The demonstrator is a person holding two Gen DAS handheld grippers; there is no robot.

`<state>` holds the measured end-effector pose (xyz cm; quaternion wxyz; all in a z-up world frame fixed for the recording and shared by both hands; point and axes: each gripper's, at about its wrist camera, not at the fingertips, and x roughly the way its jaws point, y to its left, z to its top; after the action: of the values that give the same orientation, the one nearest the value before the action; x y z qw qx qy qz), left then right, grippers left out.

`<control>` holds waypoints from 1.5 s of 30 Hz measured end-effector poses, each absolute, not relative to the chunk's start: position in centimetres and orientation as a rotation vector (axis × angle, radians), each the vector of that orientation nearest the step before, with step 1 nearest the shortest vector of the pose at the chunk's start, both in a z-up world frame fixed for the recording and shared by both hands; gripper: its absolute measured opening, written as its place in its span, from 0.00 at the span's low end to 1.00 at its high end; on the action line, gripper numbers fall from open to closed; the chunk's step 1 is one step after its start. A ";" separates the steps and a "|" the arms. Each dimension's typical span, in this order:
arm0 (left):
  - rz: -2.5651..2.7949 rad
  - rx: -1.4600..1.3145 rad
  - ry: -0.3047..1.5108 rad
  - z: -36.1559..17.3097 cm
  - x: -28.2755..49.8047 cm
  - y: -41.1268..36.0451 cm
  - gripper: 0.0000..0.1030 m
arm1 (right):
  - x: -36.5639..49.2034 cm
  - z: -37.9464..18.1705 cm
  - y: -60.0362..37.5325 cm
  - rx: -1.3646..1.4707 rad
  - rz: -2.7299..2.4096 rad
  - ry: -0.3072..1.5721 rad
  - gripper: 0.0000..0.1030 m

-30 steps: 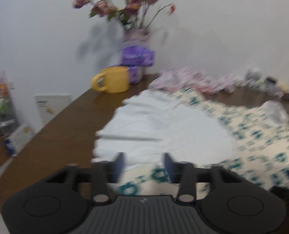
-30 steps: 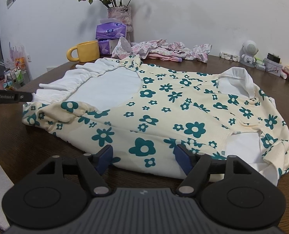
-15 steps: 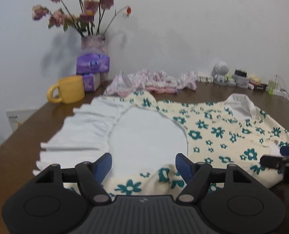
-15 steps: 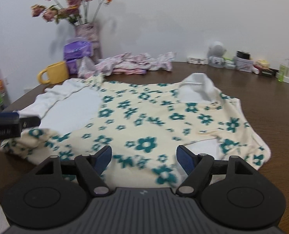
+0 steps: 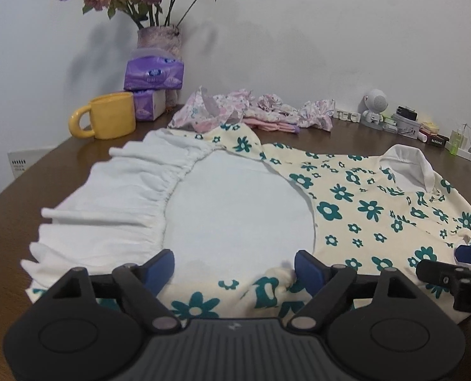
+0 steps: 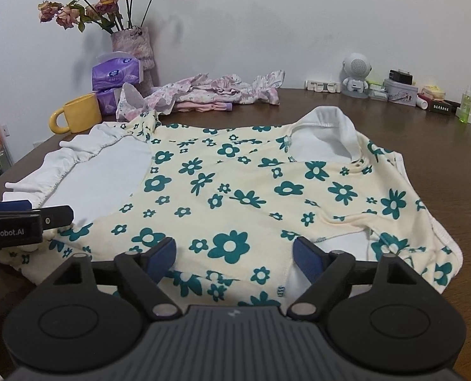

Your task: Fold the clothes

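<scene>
Spread flat across the brown table (image 6: 426, 146) lies a cream dress (image 6: 245, 187) printed with teal flowers, its white collar (image 6: 327, 123) toward the far side and a plain white lining (image 5: 235, 209) turned up on the left, edged by a gathered white ruffle (image 5: 117, 197). Most of the cloth lies smooth, with small wrinkles near the right sleeve and a bunched bit of fabric at the near hem. Close over that near hem sits the left gripper (image 5: 234, 265); its jaws have just been opening and now stand wide, with the hem lying beneath the gap and the small bunch of cloth just beside the right blue pad, though neither pad presses on it. Further along the near edge, the right gripper (image 6: 234, 254) has also just been opening and is spread wide above the flowered cloth, holding nothing. Each gripper shows at the edge of the other's view, low beside the dress. Behind the dress, near the wall, stand a yellow mug (image 5: 108, 120), purple tissue packs (image 5: 154, 73), a vase of dried roses (image 6: 132, 44) and a crumpled heap of pink clothes (image 6: 210, 93).
</scene>
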<state>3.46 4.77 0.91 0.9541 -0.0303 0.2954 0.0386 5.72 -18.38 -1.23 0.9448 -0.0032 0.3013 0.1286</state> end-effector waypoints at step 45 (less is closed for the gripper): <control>0.060 -0.079 0.584 1.9 2.9 4.4 0.97 | 5.2 -1.1 -17.4 -0.070 0.299 0.635 0.99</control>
<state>2.90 4.45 1.93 0.9564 -0.0391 0.2879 0.0293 5.19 -17.42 -1.08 0.9383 -0.0344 0.3112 0.1466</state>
